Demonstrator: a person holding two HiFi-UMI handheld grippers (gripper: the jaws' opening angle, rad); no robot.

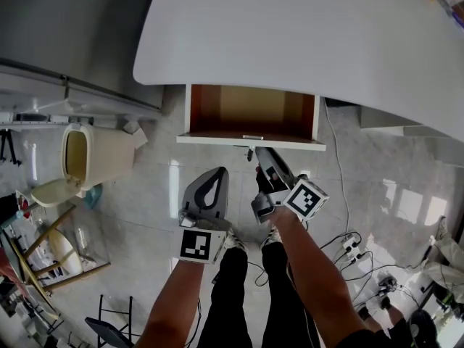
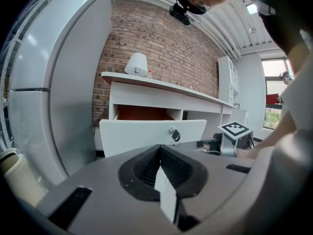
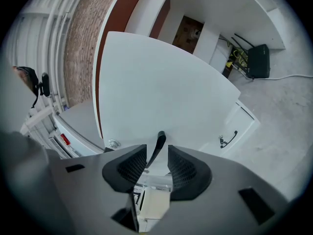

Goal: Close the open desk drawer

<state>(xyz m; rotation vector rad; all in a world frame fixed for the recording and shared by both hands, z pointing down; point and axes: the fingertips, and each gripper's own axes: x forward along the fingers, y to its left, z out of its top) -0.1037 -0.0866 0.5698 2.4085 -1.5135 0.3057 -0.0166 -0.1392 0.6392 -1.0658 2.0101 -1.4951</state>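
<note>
At the drawer (image 1: 250, 141) front, R gripper (image 3: 157, 154) stood jaws apart, dark handle (image 3: 159, 142) between them, unclamped. L gripper (image 2: 160, 153), left of it, jaws together, empty. Drawer sat pulled out under white desk (image 1: 304, 42). Judged: drawer well open, closing not yet begun. Recommend: push square on front beside handle, level & steady; avoid skew, mind jamming.

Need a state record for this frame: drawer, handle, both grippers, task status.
drawer: open, pulled out from under the white desk; nothing seen inside
handle: dark, on the drawer front, standing between the right gripper's jaws
right gripper: open, jaws on either side of the handle, pads not pressing on it
left gripper: shut, nothing in it, held back from the drawer front
task status: drawer not yet closed
</note>
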